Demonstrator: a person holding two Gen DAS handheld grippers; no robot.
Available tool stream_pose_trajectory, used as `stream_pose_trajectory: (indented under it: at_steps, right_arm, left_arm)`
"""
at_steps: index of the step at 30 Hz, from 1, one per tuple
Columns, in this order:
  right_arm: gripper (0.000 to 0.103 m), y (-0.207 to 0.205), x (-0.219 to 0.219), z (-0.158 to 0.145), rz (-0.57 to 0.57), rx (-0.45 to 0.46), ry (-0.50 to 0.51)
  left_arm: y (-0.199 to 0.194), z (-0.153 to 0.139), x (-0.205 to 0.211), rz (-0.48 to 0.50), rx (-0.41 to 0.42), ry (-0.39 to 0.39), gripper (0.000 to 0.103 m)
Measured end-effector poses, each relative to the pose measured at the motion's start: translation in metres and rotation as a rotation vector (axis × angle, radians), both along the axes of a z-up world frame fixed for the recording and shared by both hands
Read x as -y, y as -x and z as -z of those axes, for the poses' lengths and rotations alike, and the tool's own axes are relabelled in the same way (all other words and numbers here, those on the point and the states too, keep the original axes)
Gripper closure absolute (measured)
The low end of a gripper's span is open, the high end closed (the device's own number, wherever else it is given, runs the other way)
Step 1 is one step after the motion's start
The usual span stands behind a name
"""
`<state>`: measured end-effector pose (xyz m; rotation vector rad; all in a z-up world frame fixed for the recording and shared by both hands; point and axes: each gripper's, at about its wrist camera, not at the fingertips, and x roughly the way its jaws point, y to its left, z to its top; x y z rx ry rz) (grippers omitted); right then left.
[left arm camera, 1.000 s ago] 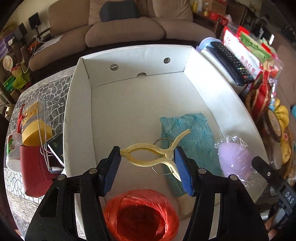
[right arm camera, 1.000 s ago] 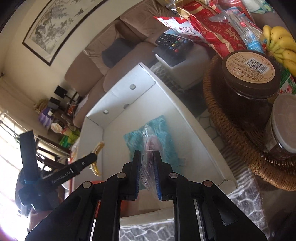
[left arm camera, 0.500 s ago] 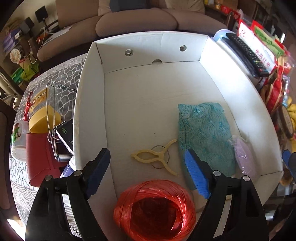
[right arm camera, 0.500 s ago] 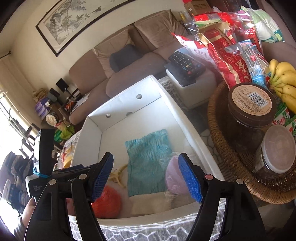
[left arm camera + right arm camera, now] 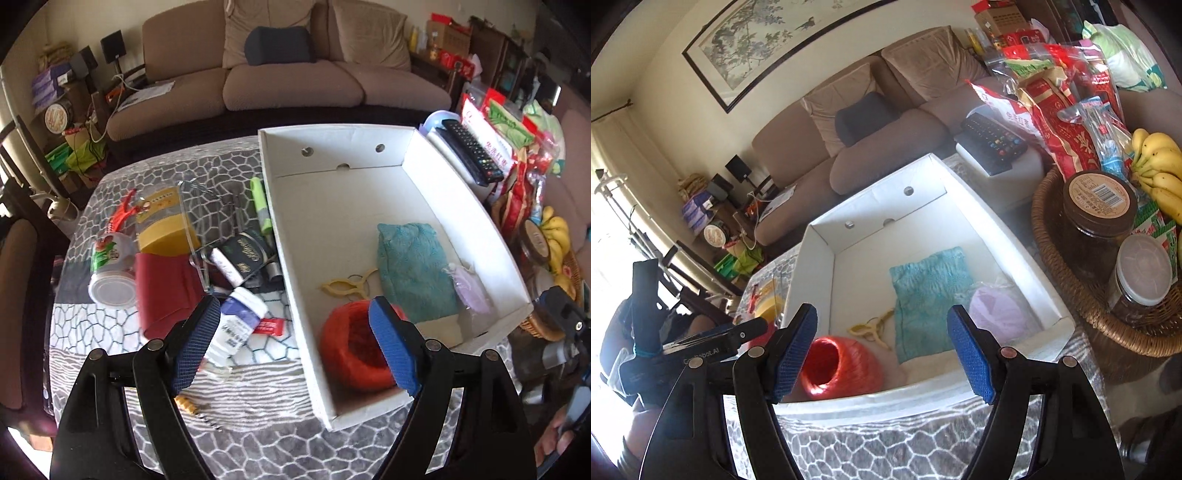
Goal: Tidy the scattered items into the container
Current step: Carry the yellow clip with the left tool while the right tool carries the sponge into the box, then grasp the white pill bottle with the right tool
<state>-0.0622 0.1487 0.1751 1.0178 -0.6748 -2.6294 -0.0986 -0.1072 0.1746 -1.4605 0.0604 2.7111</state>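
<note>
A white cardboard box [image 5: 332, 206] [image 5: 923, 229] holds a red twine ball [image 5: 354, 350] [image 5: 838, 369], a yellow clip [image 5: 345, 286] [image 5: 870, 328], a teal cloth [image 5: 412, 269] [image 5: 929, 291] and a wrapped purple item [image 5: 471, 291] [image 5: 995, 310]. My left gripper [image 5: 295, 347] is open and empty, above the box's left wall. My right gripper [image 5: 882, 354] is open and empty, above the box's near edge. Scattered left of the box lie a white bottle [image 5: 236, 328], a red pouch [image 5: 166, 288], a dark tin [image 5: 245, 254], a green marker [image 5: 260, 206] and a plastic cup [image 5: 112, 273].
A yellow item in a clear case [image 5: 166, 221] and red pliers [image 5: 123, 212] lie further left. A remote [image 5: 471, 151] rests on a white box. Snack bags [image 5: 1060, 110], a wicker basket [image 5: 1108, 317] with jars and bananas [image 5: 1160, 166] stand right of the box.
My left gripper let go of the yellow clip in the box, opened and pulled back leftward. My right gripper let go of the purple item, opened and drew back.
</note>
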Motion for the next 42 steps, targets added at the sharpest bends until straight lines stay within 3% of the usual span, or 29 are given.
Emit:
stream_pose_trajectory:
  at_steps: [9, 19, 26, 31, 33, 34, 35, 39, 42]
  right_arm:
    - [0.026, -0.036, 0.070, -0.016, -0.129, -0.021, 0.012]
    - [0.026, -0.058, 0.175, 0.009, -0.280, 0.035, 0.051]
    - [0.026, -0.053, 0.245, 0.054, -0.331, 0.136, 0.063]
    - [0.026, -0.034, 0.265, 0.085, -0.262, 0.193, 0.094]
    - [0.026, -0.023, 0.268, 0.094, -0.220, 0.208, 0.097]
    - [0.020, -0.017, 0.271, 0.097, -0.201, 0.211, 0.086]
    - [0.002, -0.011, 0.273, 0.100, -0.183, 0.212, 0.064]
    - [0.000, 0.006, 0.287, 0.104, -0.164, 0.200, -0.110]
    - [0.000, 0.015, 0.294, 0.107, -0.158, 0.176, -0.162]
  left_arm:
    - [-0.073, 0.012, 0.113, -0.120, 0.002, -0.013, 0.022]
    - [-0.118, 0.053, 0.202, -0.230, 0.041, -0.070, 0.022]
    - [-0.112, 0.073, 0.254, -0.296, 0.045, -0.130, 0.022]
    - [-0.092, 0.085, 0.279, -0.310, 0.035, -0.175, 0.021]
    - [-0.081, 0.089, 0.281, -0.307, 0.027, -0.173, 0.010]
    - [-0.077, 0.090, 0.280, -0.305, 0.018, -0.169, 0.002]
    - [-0.072, 0.091, 0.280, -0.303, 0.012, -0.165, 0.000]
    - [-0.054, 0.099, 0.278, -0.281, 0.018, -0.179, 0.000]
    - [-0.041, 0.104, 0.275, -0.268, 0.021, -0.174, 0.000]
